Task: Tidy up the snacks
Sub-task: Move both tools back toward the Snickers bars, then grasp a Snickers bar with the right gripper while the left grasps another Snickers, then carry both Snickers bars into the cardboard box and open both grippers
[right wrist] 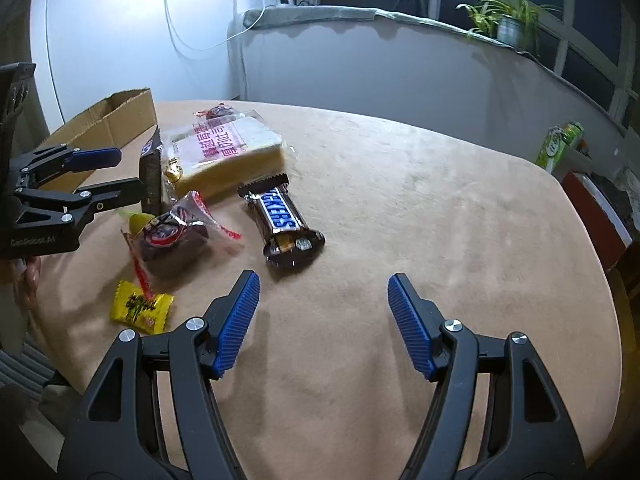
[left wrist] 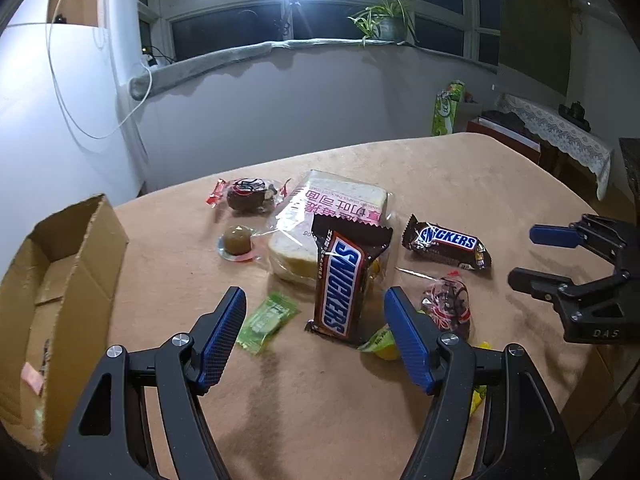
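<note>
The large Snickers bar (left wrist: pixel 344 284) lies propped against the bagged sliced bread (left wrist: pixel 320 216) at the middle of the tan table (left wrist: pixel 460 184), its near end pointing at you. Your left tool (left wrist: pixel 316 332) hovers just before that end, spread wide and holding nothing; the bar sits in line with the gap between the blue pads (left wrist: pixel 222 336). Beside the left pad lies a green candy (left wrist: pixel 268 322); by the right pad, a yellow-green sweet (left wrist: pixel 380 344) and a clear packet with a dark cake (left wrist: pixel 448 304). A smaller Snickers bar (left wrist: pixel 448 246) rests further right, apart from the bread. Beyond the bread lie a jelly cup (left wrist: pixel 237 242) and another dark wrapped cake (left wrist: pixel 248 194). The open cardboard box (left wrist: pixel 72 280) stands at the table's left edge. Your right tool (right wrist: pixel 324 316) is likewise wide and empty, over bare cloth, with a yellow candy (right wrist: pixel 140 306) to its left.
</note>
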The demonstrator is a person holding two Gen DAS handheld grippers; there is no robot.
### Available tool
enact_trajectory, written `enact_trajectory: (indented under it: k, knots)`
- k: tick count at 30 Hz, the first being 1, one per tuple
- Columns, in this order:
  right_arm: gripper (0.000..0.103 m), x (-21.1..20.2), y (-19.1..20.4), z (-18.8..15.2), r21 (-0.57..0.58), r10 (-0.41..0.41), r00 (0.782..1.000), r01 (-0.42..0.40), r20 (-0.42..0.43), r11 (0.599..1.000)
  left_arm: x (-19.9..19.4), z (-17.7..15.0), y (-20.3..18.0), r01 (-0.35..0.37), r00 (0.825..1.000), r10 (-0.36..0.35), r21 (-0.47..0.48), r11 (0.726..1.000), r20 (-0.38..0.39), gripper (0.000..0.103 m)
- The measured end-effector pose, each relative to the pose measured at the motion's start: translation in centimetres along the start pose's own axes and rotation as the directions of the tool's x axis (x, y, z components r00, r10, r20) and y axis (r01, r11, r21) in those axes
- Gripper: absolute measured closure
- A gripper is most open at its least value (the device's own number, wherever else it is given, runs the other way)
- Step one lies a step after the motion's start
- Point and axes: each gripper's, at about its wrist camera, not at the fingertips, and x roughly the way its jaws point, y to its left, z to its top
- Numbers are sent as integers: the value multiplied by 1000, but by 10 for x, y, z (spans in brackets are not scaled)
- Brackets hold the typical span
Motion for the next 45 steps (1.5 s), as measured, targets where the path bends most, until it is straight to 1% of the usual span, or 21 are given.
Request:
enact_trajectory:
  k: [3,7,9,10,11,13,14,15,16,17,18,19,20,22,27,32,41,45]
  knots:
    - [33,11,0,9,-6,13,1000,-14,-12,1000,6,2,2,22,1000,-23,-12,1000,-10,32]
    - [33,27,2,26,-10,55,998,-56,-33,998,11,5,5,51,999,-51,-27,998,-7,32]
    - [33,35,4,31,-20,72,996,-73,-49,997,12,6,7,57,998,-57,-32,998,-5,38]
    - [33,39,6,33,-28,81,995,-83,-57,996,14,7,8,65,998,-65,-34,997,-10,45]
    - [34,43,7,34,-34,89,994,-91,-64,995,16,7,8,76,997,-77,-35,996,-14,47]
    - [35,51,11,36,-48,94,992,-98,-82,994,17,8,8,84,996,-84,-32,996,-12,47]
    - [42,54,12,37,-50,96,991,-101,-88,994,17,8,8,85,996,-85,-29,996,-11,47]
    - [52,56,13,37,-52,103,990,-108,-97,993,17,8,8,86,996,-86,-30,996,-10,48]
    - [56,58,14,36,-55,111,989,-117,-102,992,18,9,8,94,995,-94,-31,995,-10,51]
    - [59,57,15,35,-60,110,989,-117,-101,991,17,9,8,103,995,-103,-31,994,-11,58]
    - [61,57,16,35,-65,109,989,-116,-100,991,18,9,8,111,994,-111,-29,993,-12,62]
    - [67,56,17,34,-67,109,989,-116,-98,991,18,9,6,122,992,-122,-19,992,-14,71]
    - [71,56,17,34,-66,107,990,-114,-96,991,17,9,4,124,992,-124,-11,992,-14,76]
    - [72,55,18,32,-64,107,990,-113,-92,991,16,10,1,110,994,-110,-3,994,-10,76]
    - [73,47,14,29,-37,97,994,-99,-59,994,12,11,7,112,994,-112,-39,993,4,76]
    - [73,33,5,25,14,81,997,-81,-17,997,-4,15,17,83,996,-79,-70,994,48,76]
    - [73,10,2,24,41,60,998,-61,23,997,-24,15,22,61,995,-54,-76,995,84,76]
    - [73,-5,6,29,39,51,997,-53,57,998,-36,16,21,55,993,-47,-73,996,105,76]
